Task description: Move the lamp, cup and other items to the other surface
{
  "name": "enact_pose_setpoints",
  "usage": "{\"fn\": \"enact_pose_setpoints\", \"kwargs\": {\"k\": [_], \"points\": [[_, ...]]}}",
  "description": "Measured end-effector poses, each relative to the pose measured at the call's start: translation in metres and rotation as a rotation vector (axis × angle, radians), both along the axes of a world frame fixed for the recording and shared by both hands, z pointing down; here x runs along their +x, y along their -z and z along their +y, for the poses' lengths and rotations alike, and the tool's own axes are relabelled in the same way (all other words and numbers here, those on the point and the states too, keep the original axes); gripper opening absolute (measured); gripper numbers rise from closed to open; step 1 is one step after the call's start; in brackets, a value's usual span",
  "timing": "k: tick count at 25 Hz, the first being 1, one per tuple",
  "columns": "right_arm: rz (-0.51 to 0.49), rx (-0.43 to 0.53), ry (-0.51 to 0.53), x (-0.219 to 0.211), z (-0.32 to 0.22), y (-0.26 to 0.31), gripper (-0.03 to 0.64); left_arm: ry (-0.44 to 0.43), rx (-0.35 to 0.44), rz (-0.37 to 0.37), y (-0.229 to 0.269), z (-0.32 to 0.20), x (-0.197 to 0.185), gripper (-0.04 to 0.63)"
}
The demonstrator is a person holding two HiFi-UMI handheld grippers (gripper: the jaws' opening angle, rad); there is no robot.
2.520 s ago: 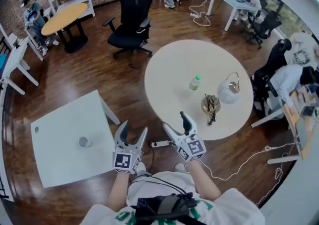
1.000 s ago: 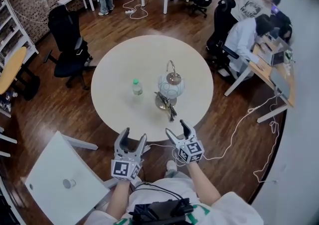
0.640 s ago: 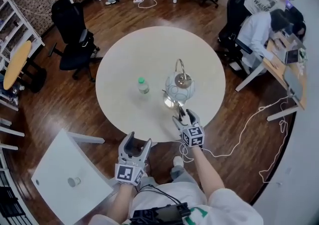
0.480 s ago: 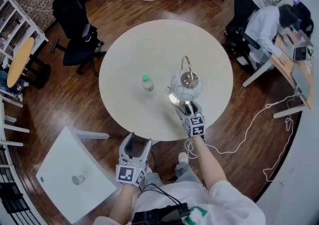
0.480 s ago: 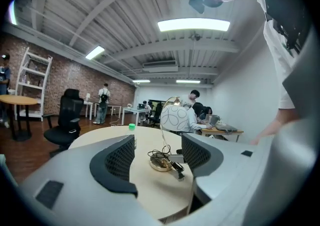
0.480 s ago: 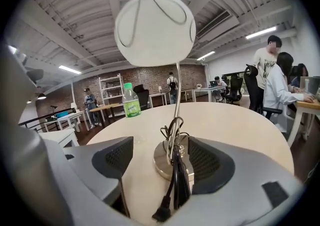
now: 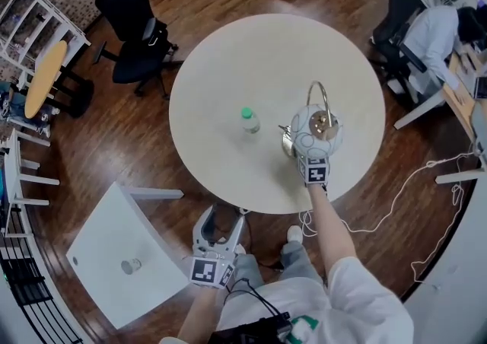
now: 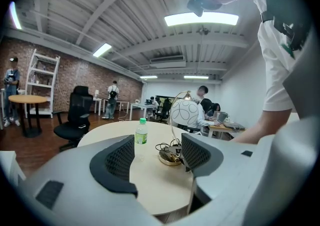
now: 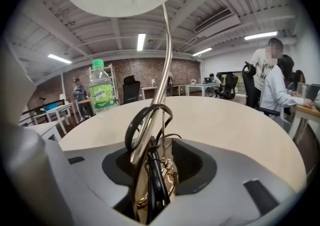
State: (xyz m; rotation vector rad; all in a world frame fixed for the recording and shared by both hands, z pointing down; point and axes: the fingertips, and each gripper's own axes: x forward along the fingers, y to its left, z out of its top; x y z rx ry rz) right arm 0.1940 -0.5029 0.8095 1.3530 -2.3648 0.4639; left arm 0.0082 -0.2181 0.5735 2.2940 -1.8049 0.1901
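Left to right. The square white table (image 7: 91,243) carries the cup (image 7: 131,265), which stands where it stood in the earlier views. I judge it is already on the receiving surface.

My left gripper (image 7: 221,219) hangs below the near edge of the round table (image 7: 228,46). Its jaws are wide apart and nothing is between them. It has sunk a little and taken no part in the reach.

The bottle (image 7: 249,120) stands upright near the middle of the round table, untouched, well apart from both grippers.

The lamp (image 7: 316,131) stands just right of the bottle. Its globe shade is over a brass base, with the cord bundled at the foot.

My right gripper (image 9: 152,170) has changed. It has travelled forward and down from beside my body to the lamp's foot, and its jaws have just been closing. They are now narrow round the stem and coiled cord. The pads appear to bear on them, though the cord masks the contact.

The lamp seems ready to lift. The bottle is still to be moved.
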Motion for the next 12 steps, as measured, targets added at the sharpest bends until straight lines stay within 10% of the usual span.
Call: {"fn": "enact_pose_setpoints", "kwargs": {"k": [12], "points": [[0.006,-0.001,0.107,-0.006,0.019,0.027,0.084,-0.014,-0.018,0.045,0.004,0.009,-0.002,0.270]]}}
